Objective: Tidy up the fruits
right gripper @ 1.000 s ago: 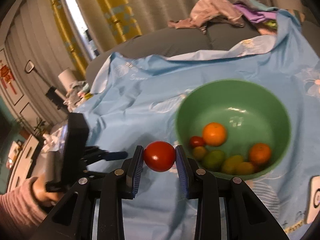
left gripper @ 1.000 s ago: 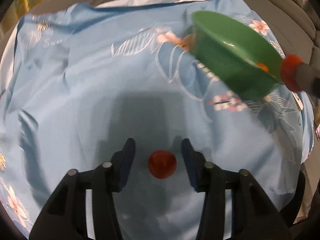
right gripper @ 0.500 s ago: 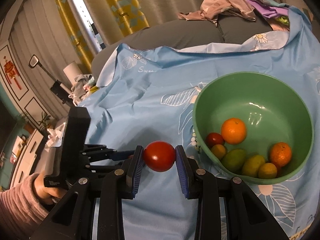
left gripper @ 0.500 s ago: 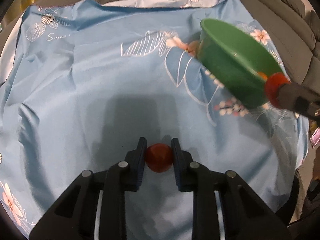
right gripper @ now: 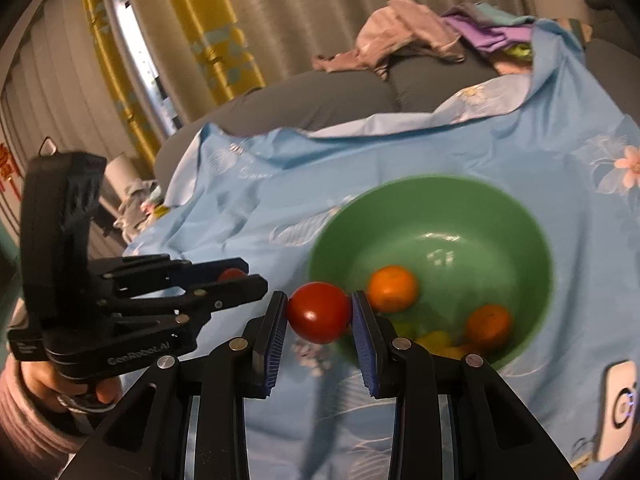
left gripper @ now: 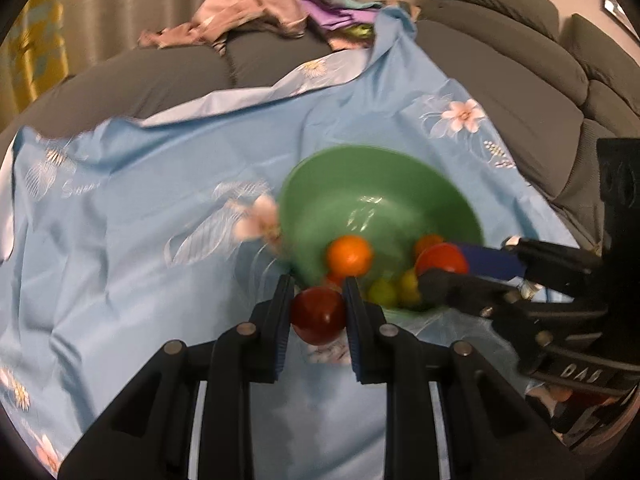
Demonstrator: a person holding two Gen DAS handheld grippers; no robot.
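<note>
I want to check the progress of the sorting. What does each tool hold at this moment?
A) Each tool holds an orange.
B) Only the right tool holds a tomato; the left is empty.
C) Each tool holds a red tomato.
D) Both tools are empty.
C: the left tool is shut on a dark red tomato, and the right tool is shut on a bright red tomato, both near the green bowl.

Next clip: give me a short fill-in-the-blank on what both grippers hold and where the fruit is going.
1. The left gripper is shut on a ____ tomato.
2. The right gripper grips a second tomato near the ____ bowl.
3. The bowl stands on a ____ cloth.

Missing words: red; green; blue
</note>
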